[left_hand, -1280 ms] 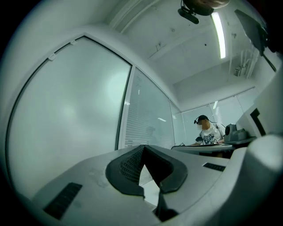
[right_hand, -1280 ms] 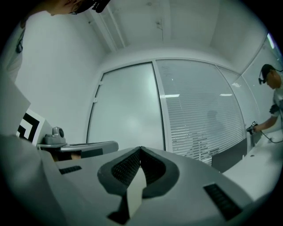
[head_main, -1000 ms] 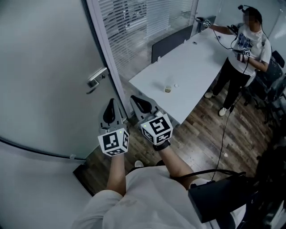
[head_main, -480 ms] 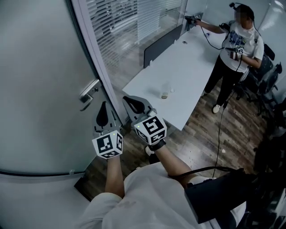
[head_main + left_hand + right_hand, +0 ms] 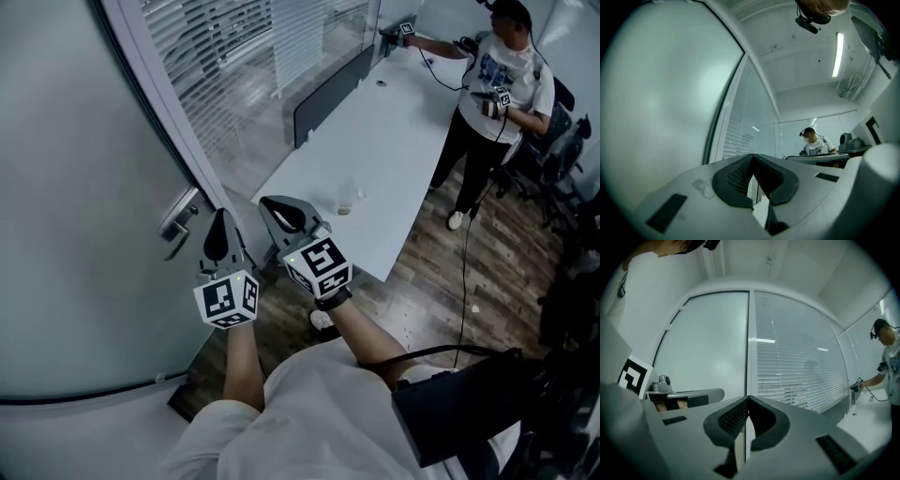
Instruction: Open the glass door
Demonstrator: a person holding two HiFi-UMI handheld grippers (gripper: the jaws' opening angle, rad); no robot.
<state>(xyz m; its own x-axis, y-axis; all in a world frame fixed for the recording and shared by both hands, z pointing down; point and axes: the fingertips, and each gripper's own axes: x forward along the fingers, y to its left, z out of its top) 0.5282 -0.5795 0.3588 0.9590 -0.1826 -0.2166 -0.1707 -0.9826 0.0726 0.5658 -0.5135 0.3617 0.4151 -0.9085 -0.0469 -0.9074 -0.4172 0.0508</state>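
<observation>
Both bare forearms reach forward from the body, side by side and close together. The left tongs (image 5: 222, 217) extend ahead of the left forearm (image 5: 242, 364) with their tips tilted a little upward. Their jaws are pressed together with nothing between them. The right tongs (image 5: 269, 202) sit just beside them, pointing roughly level, and their jaws are likewise closed and empty. Each carries its marker cube at the rear. The left cube (image 5: 226, 300) sits over the left wrist and the right cube (image 5: 319, 267) over the right wrist. A dark band circles the right wrist at the end of the right forearm (image 5: 367, 342).
</observation>
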